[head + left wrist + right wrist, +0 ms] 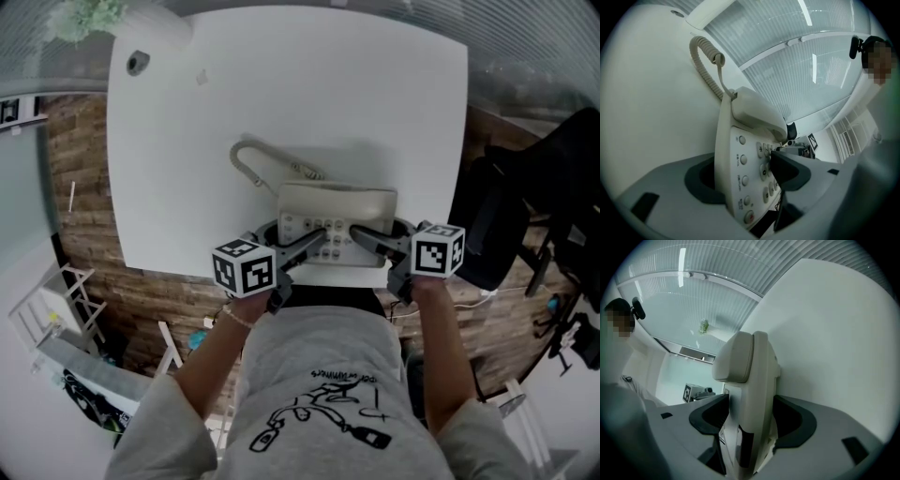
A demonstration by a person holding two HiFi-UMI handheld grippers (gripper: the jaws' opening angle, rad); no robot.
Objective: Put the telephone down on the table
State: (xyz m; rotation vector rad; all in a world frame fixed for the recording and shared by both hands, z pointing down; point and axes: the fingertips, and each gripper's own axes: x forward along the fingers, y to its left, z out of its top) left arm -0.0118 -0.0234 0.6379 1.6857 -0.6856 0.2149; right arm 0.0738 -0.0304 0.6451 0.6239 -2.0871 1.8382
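Note:
A beige telephone (337, 211) lies flat on the white table (281, 84) near its front edge, keypad up, with its coiled cord (253, 159) looping away to the left. My left gripper (305, 248) is at the phone's front left corner. In the left gripper view the phone (740, 140) stands between the jaws of the left gripper (745, 173), and the pad over the keypad looks just off the keys. My right gripper (367, 239) is at the front right corner. In the right gripper view both pads of the right gripper (752, 420) press on the phone's edge (754, 371).
A small round fitting (138, 63) sits in the table's far left corner, with a plant (84, 14) beyond it. A black office chair (525, 206) stands right of the table. A white rack (56, 309) is on the wooden floor at the lower left.

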